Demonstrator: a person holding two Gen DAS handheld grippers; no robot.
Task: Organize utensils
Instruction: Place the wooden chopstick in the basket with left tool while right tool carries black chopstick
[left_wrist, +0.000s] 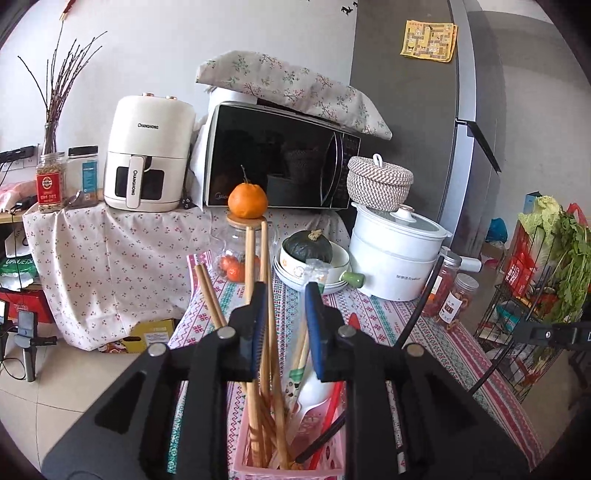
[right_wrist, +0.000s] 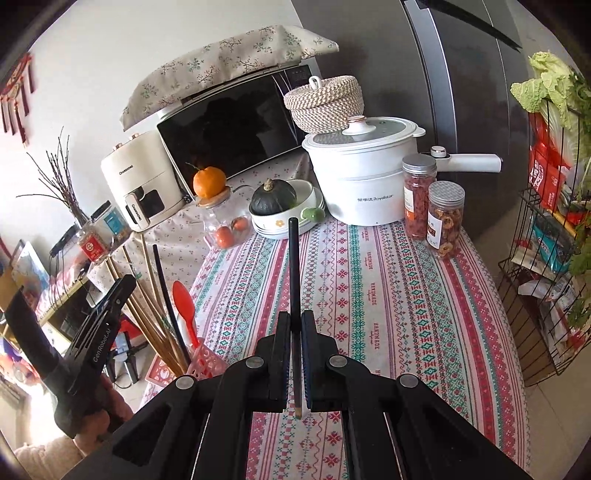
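At the left edge of the counter (right_wrist: 369, 295), a pink slotted basket (right_wrist: 205, 363) stands as the holder for the utensils: wooden chopsticks (left_wrist: 264, 332), a black chopstick (right_wrist: 168, 295), a red spoon (right_wrist: 184, 301) and a white spoon (left_wrist: 312, 395) all lean upright in it, handles splayed outward.

The left claw (left_wrist: 284, 328) hovers right over that basket with its jaws wide apart, the wooden chopsticks rising through the gap between them; nothing looks pinched, so I judge it is either steadying the bundle or about to sort it.

The right claw (right_wrist: 294, 350) sits above the middle of the counter, closed narrow on a single dark chopstick (right_wrist: 294, 273) gripped near its lower end, with the long shaft pointing forward toward the far edge. Held this way, low and along the fingers, the stick would have to be tipped upright before it can drop into the basket.

Room to move looks good: the patterned cloth is bare from the near edge to mid-counter. Clutter crowds only the far edge, where a stack of bowls with a green squash (right_wrist: 273, 197), a glass jar topped by an orange (right_wrist: 209, 181), a white pot (right_wrist: 364, 177) and two lidded jars (right_wrist: 432, 210) stand close together. The main risk I see is the stick's long tip sweeping into the splayed handles or the left claw on the way over.
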